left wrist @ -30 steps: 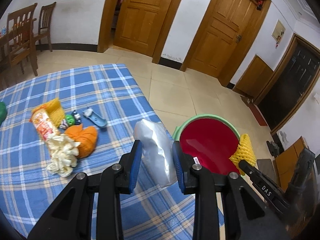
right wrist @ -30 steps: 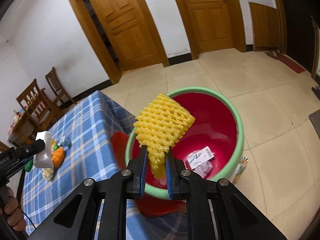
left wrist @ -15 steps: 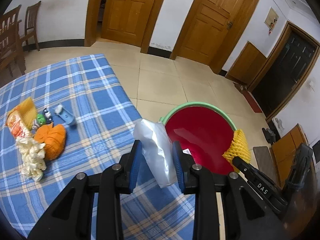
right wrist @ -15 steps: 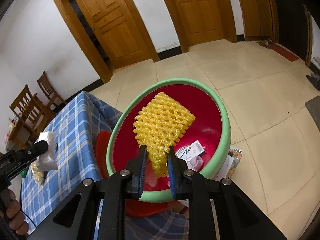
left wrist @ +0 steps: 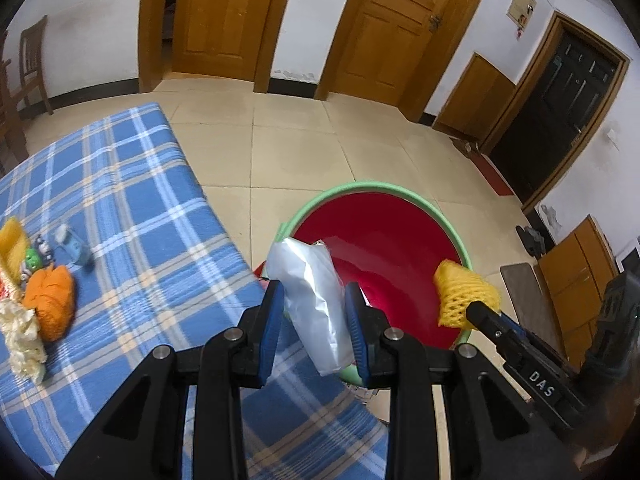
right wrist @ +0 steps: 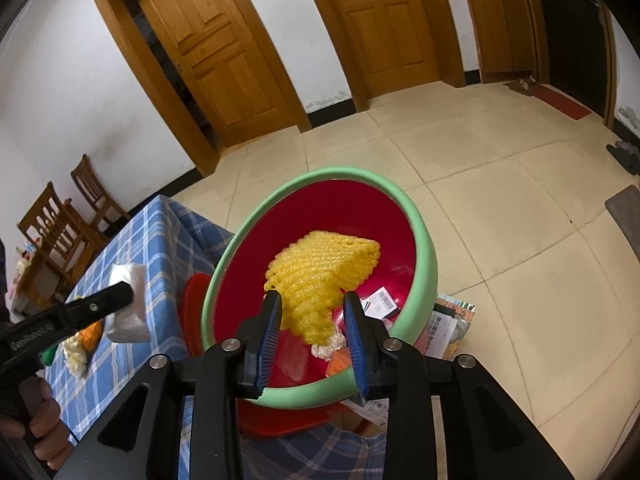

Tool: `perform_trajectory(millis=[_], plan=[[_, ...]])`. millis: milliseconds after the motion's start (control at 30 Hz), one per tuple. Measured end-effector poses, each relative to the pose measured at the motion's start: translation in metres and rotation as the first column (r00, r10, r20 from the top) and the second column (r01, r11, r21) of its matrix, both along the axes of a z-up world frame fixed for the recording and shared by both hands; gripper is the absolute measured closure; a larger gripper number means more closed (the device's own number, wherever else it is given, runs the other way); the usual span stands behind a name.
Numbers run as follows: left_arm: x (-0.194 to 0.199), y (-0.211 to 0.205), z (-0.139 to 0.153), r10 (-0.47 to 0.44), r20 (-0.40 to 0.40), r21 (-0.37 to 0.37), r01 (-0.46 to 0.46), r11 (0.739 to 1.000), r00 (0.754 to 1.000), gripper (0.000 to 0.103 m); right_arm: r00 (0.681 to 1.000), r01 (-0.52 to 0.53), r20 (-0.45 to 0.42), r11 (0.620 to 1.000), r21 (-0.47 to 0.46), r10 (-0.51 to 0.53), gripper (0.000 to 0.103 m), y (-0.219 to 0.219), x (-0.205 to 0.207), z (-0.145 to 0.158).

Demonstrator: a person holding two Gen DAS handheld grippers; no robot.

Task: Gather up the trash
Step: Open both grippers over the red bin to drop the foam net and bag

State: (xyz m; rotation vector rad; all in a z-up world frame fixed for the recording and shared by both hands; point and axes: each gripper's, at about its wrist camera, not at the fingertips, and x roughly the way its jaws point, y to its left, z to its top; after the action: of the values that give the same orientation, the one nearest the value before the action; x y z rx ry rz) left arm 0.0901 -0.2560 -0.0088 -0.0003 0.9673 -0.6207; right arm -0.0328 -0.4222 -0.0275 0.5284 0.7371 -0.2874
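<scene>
My left gripper (left wrist: 314,320) is shut on a crumpled white plastic bag (left wrist: 316,300), held over the table edge beside the red basin with a green rim (left wrist: 400,196). My right gripper (right wrist: 312,320) has opened over the basin (right wrist: 424,256); the yellow foam net (right wrist: 320,276) sits loose between its spread fingers, tipping into the basin. The net also shows in the left wrist view (left wrist: 460,292). A barcode packet (right wrist: 382,302) and tissue lie inside the basin.
The blue plaid table (left wrist: 132,216) holds an orange peel (left wrist: 50,300), white tissue (left wrist: 22,332), a yellow snack bag (left wrist: 12,248) and small wrappers (left wrist: 74,246). Papers (right wrist: 448,328) lie on the tiled floor by the basin. Wooden chairs (right wrist: 60,224) stand behind the table.
My right gripper's jaws have spread apart, releasing the yellow net over the basin. My left gripper has carried the white bag rightward, closer to the basin.
</scene>
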Motion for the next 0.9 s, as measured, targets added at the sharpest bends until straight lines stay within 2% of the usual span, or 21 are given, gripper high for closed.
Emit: perform_trajectory(millis=[67,100,467,500,633,900], plan=[[0.001,-0.006,-0.004,-0.009,-0.008,0.005,0.009,1.0,1.0,0.071,1.0,0.002,0.008,1.0,-0.001,-0.002,0.058,-0.002,-0.002,0.001],[0.001,-0.009,-0.007,-0.013,-0.013,0.008,0.013,1.0,1.0,0.071,1.0,0.004,0.013,1.0,-0.004,-0.004,0.057,-0.003,-0.003,0.002],[0.005,-0.039,-0.026,-0.083,-0.049,0.021,0.084,0.996,0.995,0.071,0.999,0.051,0.019,0.999,0.006,-0.051,0.056,-0.018,-0.011,0.001],[0.005,-0.042,-0.027,-0.094,-0.048,0.017,0.095,0.995,0.994,0.07,0.998,0.055,0.019,0.998,0.007,-0.055,0.056,-0.02,-0.012,0.0],[0.002,-0.047,-0.024,-0.109,-0.034,0.012,0.109,0.994,0.993,0.05,0.998,0.064,0.015,0.998,0.014,-0.064,0.056,-0.023,-0.014,-0.002],[-0.004,-0.038,-0.014,-0.093,-0.011,0.01,0.094,0.996,0.996,0.049,0.998,0.061,0.019,0.998,0.016,-0.061,0.056,-0.021,-0.015,0.001]])
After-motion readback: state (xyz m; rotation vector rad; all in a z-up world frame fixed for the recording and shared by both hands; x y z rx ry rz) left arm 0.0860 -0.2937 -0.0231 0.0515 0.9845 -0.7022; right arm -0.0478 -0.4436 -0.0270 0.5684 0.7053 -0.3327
